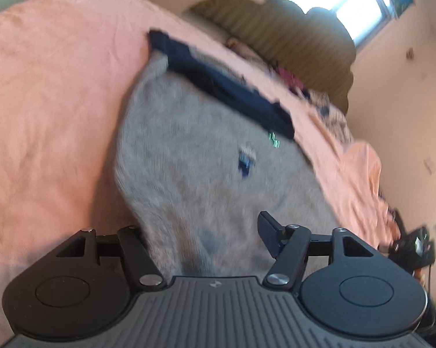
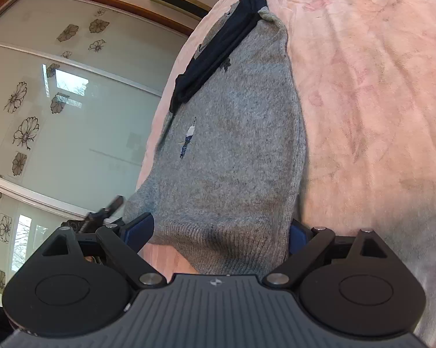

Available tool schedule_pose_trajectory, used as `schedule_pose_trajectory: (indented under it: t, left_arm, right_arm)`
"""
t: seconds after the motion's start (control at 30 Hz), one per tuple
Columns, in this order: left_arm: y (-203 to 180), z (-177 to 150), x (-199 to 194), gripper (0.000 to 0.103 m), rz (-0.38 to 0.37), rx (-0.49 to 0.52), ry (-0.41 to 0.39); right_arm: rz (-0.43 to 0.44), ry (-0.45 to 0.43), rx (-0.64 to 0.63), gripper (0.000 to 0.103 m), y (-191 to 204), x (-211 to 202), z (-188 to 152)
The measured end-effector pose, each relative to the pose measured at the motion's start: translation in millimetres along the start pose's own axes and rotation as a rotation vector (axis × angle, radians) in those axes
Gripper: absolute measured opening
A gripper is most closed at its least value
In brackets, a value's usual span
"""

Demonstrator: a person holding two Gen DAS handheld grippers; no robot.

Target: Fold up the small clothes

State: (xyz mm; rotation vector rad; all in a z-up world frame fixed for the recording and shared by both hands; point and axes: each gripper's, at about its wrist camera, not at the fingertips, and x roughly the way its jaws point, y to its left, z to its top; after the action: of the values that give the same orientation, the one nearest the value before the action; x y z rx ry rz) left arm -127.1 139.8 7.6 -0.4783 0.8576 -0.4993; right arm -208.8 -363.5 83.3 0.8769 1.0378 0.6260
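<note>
**Two Grippers at One Hem: Risks Before the Fold**

Both grippers sit at the near hem of the grey knitted garment [image 2: 235,150], which lies flat on the pink bedspread [image 2: 377,101] with its dark navy band [image 2: 218,49] at the far end.

**Jaw state.** The right gripper [image 2: 220,232] stands wide, with the ribbed hem between its blue pads [image 2: 138,230]; the pads flank the cloth and do not visibly pinch it. The left gripper [image 1: 206,240] is partly open; its right pad shows over the knit, its left pad is hidden under the fabric edge. Whether that hidden pad presses the cloth cannot be told.

**Likely faults.**
1. Single-layer pickup. The garment is doubled; a shallow bite may take only the top layer, and the fold would open.
2. Bedspread capture. The soft pile lies directly beneath the hem; a lower finger driven deep may gather it too.
3. Uneven lift. If one gripper closes before the other, the hem skews and the edges will not meet the navy band squarely.
4. Slip. Thick, loose knit can pull out of a partial grip.
</note>
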Motion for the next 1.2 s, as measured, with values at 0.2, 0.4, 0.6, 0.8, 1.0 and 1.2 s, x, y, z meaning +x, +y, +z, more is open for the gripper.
schedule_pose_trajectory:
  t: [0.2, 0.4, 0.6, 0.8, 1.0, 1.2]
  left_arm:
    - [-0.7, -14.9, -21.4, 0.024, -0.014, 0.027, -0.014]
    - [-2.2, -6.4, -50.4, 0.004, -0.068, 0.013, -0.030]
    - [0.6, -5.0, -89.6, 0.004, -0.063, 0.054, -0.048]
    - [39.4, -32.8, -56.4, 0.005, 0.067, -0.015, 0.068]
    - [37.1, -42.0, -61.1, 0.046, -0.042, -0.107, 0.053]
    - [23.8, -52.6, -41.5, 0.057, -0.185, -0.240, 0.011]
  right_arm:
    - [-0.015, 0.041, -0.016, 0.069, 3.2, 4.2, -9.6]
    - [-0.053, 0.086, -0.039, 0.012, 3.4, 11.1, -17.1]
    - [-0.002, 0.039, -0.178, 0.012, 45.4, -44.4, -12.4]
    - [-0.113, 0.132, -0.078, 0.017, -3.7, -27.9, -12.8]
    - [-0.051, 0.068, -0.063, 0.066, -5.7, -34.5, -18.2]
    - [0.005, 0.030, -0.013, 0.070, -12.9, -26.5, -2.0]
